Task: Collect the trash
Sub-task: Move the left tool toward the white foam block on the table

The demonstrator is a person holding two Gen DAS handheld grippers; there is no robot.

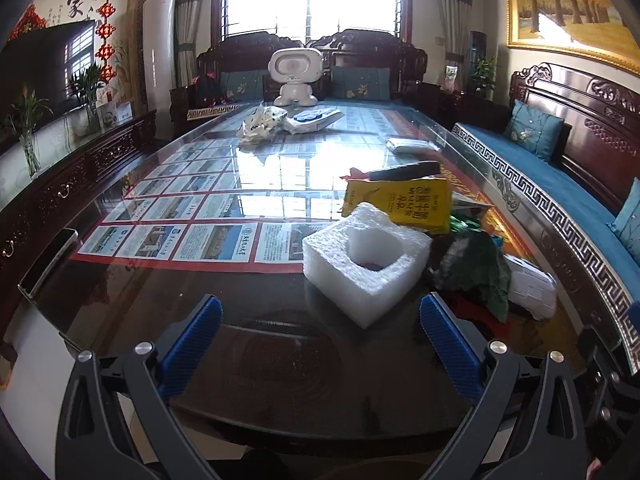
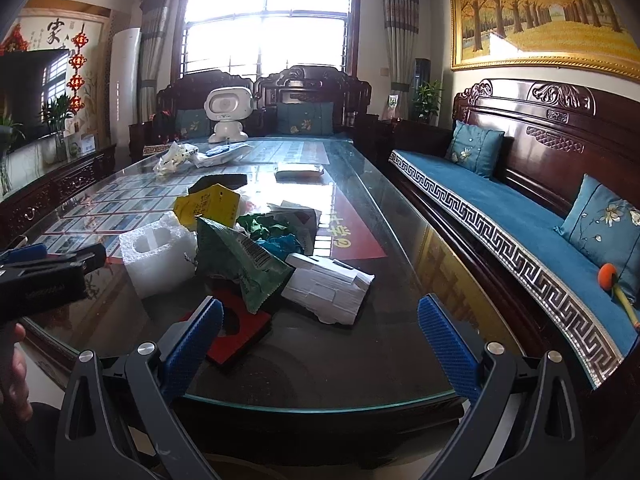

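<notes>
Grippers first: left gripper (image 1: 320,336) and right gripper (image 2: 320,328) both hover at the near edge of the glass-topped table (image 2: 400,352), jaws spread wide, gripping nothing. Just ahead sits the trash pile. Nearest the left gripper, a white foam block (image 1: 366,268), looks feather-light and squashy, so pinch 1 wall beside its cutout. Right side: red-and-black card (image 2: 236,336), green snack wrapper (image 2: 244,264), slippery and crinkly, touching a flattened white carton (image 2: 326,290). Behind them, a yellow packet (image 1: 400,204). Far end, crumpled white wrappers (image 1: 260,122) near a white toy robot (image 1: 294,76).
</notes>
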